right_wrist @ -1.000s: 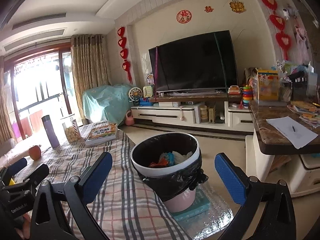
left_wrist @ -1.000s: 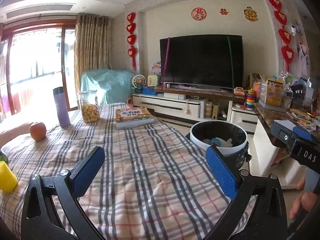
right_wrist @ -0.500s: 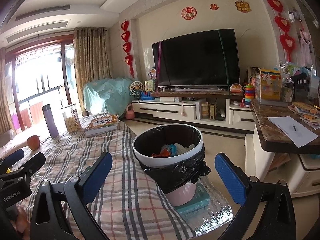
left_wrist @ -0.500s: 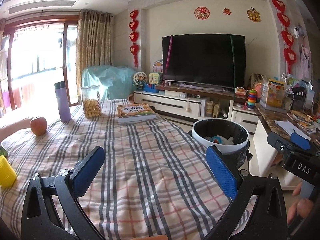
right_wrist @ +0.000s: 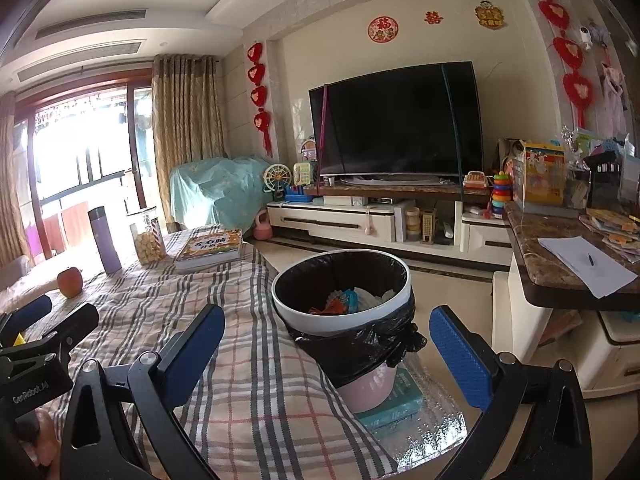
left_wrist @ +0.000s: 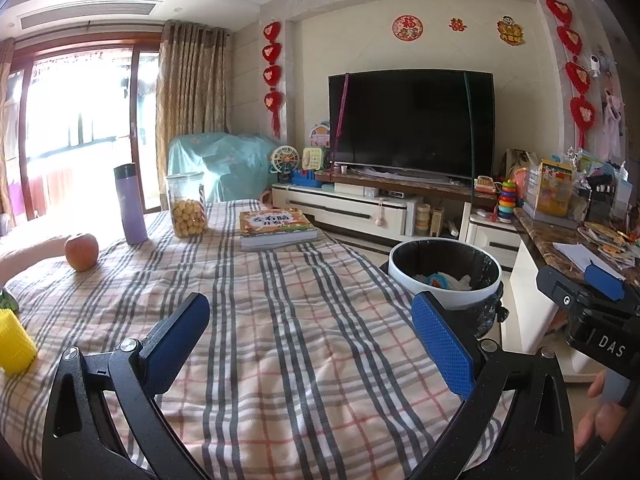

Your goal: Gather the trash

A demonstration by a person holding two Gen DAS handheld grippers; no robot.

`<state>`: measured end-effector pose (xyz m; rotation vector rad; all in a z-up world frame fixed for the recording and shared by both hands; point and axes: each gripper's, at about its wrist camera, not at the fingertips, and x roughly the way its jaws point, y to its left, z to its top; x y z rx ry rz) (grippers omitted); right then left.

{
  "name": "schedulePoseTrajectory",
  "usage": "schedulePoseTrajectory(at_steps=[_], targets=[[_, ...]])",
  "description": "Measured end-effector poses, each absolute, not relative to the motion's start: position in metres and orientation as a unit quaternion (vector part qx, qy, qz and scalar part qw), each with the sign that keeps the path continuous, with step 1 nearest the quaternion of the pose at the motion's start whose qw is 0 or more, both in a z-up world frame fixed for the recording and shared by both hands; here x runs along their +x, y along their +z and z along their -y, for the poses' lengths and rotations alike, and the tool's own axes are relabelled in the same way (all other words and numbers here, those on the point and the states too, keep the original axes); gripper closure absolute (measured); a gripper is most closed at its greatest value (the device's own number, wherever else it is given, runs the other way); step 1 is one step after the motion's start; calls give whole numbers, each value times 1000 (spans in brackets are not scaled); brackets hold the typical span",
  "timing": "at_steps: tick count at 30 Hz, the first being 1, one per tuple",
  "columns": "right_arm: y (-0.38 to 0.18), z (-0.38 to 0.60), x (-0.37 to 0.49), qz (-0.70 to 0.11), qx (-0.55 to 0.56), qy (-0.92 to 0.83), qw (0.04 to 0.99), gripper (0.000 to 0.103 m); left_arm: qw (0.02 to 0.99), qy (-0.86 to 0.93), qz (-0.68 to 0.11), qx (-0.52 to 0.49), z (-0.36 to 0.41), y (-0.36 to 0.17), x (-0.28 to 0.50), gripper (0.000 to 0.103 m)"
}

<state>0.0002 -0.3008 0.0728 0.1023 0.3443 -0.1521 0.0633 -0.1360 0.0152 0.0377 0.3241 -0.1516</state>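
trash bin (right_wrist: pixel 340 312) — between right hand-held gripper (right_wrist: pixel 326 346) fingers | both agape, empty

A: Wide bare stretch of checked tablecloth (left_wrist: pixel 304 344) ahead of the left gripper (left_wrist: pixel 310 338), nothing between its spread fingers.

B: Along the far edge, though: apple (left_wrist: pixel 81 251), purple bottle (left_wrist: pixel 130 204), biscuit jar (left_wrist: pixel 187 205) and book (left_wrist: pixel 276 226) in a loose row. Yellow block (left_wrist: pixel 14 342) near the left edge.

A: Over by the right gripper (right_wrist: pixel 326 354)?

B: Open mouth of the trash bin (right_wrist: pixel 341 286) just beside the table edge, free from above. Tight on the right: marble counter (right_wrist: pixel 560 268) jutting out, narrow floor gap between.
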Motion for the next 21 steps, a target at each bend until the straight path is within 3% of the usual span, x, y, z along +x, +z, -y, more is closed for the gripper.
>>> schedulePoseTrajectory(at_steps=[21], targets=[[75, 298, -2, -169, 49, -71, 982, 0, 984, -77, -161, 18, 135, 17, 62, 0]])
